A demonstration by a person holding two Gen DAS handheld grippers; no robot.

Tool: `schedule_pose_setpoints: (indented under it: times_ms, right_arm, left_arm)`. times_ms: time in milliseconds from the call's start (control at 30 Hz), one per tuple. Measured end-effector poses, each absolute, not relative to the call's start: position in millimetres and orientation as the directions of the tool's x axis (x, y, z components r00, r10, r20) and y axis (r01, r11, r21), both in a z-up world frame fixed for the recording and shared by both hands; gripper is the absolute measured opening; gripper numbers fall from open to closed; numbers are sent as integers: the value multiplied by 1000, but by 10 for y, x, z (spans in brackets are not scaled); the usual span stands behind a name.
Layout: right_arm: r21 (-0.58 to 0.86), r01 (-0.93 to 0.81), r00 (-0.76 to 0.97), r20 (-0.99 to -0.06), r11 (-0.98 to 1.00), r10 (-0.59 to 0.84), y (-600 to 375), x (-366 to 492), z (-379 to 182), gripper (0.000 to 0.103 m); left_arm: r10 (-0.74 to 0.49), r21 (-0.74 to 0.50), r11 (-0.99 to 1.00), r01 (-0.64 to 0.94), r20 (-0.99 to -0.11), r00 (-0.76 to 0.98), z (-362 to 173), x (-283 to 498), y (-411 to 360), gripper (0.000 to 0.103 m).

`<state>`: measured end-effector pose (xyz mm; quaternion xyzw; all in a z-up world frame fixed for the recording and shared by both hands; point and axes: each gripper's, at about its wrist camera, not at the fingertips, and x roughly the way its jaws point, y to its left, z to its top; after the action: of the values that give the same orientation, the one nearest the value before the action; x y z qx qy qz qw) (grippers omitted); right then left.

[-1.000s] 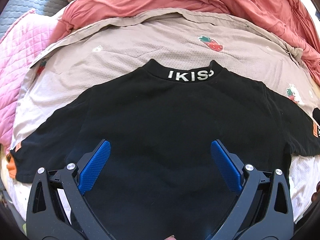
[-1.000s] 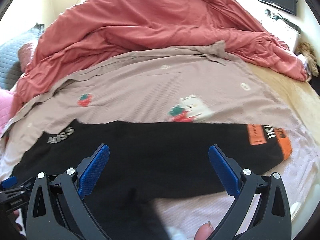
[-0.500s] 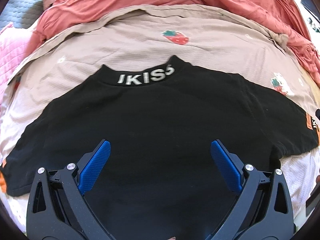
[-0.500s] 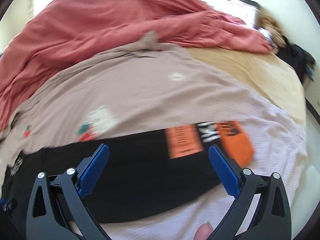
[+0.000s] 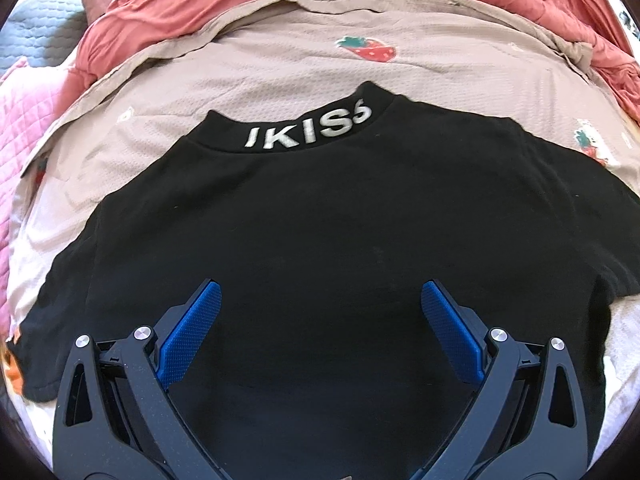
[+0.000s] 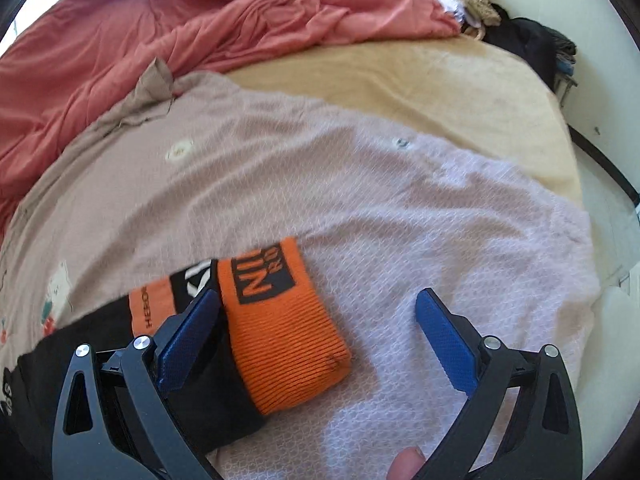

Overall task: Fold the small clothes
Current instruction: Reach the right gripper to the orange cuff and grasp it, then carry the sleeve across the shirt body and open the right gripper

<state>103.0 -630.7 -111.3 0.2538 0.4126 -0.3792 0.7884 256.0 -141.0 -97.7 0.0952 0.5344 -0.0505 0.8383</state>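
Black shirt (image 5: 340,240) spread flat, orange cuff (image 6: 280,332) on sleeve

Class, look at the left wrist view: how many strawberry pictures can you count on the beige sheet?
2 clear ones: one strawberry above the black shirt's collar, one by its right shoulder. The shirt may hide more, and a reddish spot at the left edge is unclear.

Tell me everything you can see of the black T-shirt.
The black T-shirt lies spread flat on a beige strawberry-print sheet, collar away from the camera. The ribbed collar carries white letters. It looks like soft knit cotton. Its sleeve ends in an orange ribbed cuff with black lettering. Both grippers hover open above it; nothing grips it.
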Motion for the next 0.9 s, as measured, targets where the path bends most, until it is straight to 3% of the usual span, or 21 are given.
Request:
schedule_pose_setpoints:
  times_ms: [33, 267, 467, 600, 900]
  right_arm:
    - [89, 795, 380, -845, 601, -377, -6281, 1058, -1131, 79]
    - [39, 705, 428, -820, 708, -380, -6043, 1211, -978, 5]
    - [112, 642, 548, -759, 759, -351, -5928, 1224, -665, 5]
    - [293, 498, 721, -663, 817, -201, -5637, 1284, -305, 5]
    - [387, -5, 835, -506, 922, 217, -3915, 1808, 198, 0]
  left_arm:
    - [20, 107, 978, 180, -905, 425, -986, 2567, -1388, 94]
    - [11, 91, 981, 169, -907, 421, -1040, 2579, -1359, 94]
    - [2, 79, 983, 165, -905, 425, -1026, 2563, -1311, 94]
    - [-6, 71, 985, 156, -896, 444, -913, 2541, -1205, 94]
    - [3, 48, 995, 84, -881, 474, -708, 2503, -710, 94]
